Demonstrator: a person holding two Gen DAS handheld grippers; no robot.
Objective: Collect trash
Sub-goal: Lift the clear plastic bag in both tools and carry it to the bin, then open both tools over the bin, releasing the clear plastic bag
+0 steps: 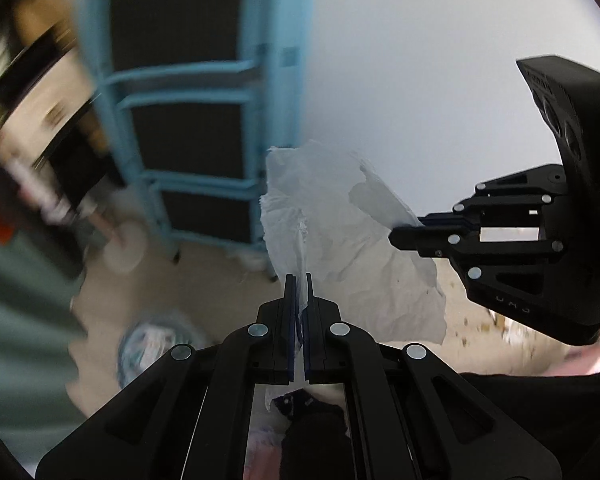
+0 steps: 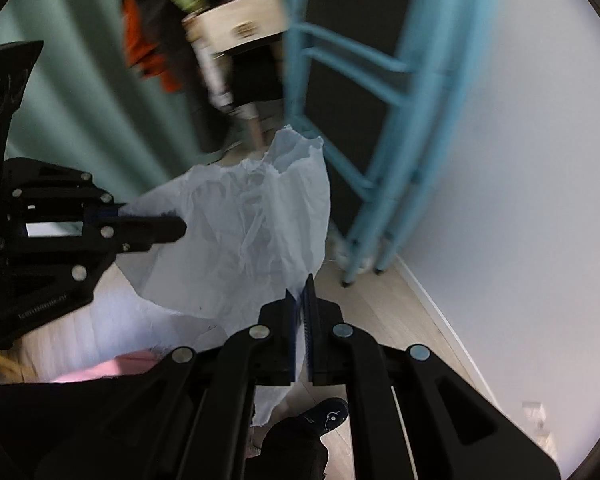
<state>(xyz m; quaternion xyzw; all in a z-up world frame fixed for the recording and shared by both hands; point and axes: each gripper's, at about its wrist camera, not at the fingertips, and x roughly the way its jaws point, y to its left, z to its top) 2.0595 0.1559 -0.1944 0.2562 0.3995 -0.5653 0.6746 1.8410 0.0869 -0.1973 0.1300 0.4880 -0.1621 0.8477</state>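
Left claw (image 1: 299, 280) and right claw (image 2: 300, 286), both angled downward, each clenched on white plastic bag (image 1: 340, 240).

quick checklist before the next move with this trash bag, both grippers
1. Left gripper shut on the white plastic bag: ok.
2. Right gripper shut on the bag's other edge: ok.
3. Bag spread between the two grippers: ok.
4. Bag mouth open enough for trash: cannot tell.
5. Blue metal rack apart from the bag: ok.
6. Trash on the floor located: cannot tell, view blurred.
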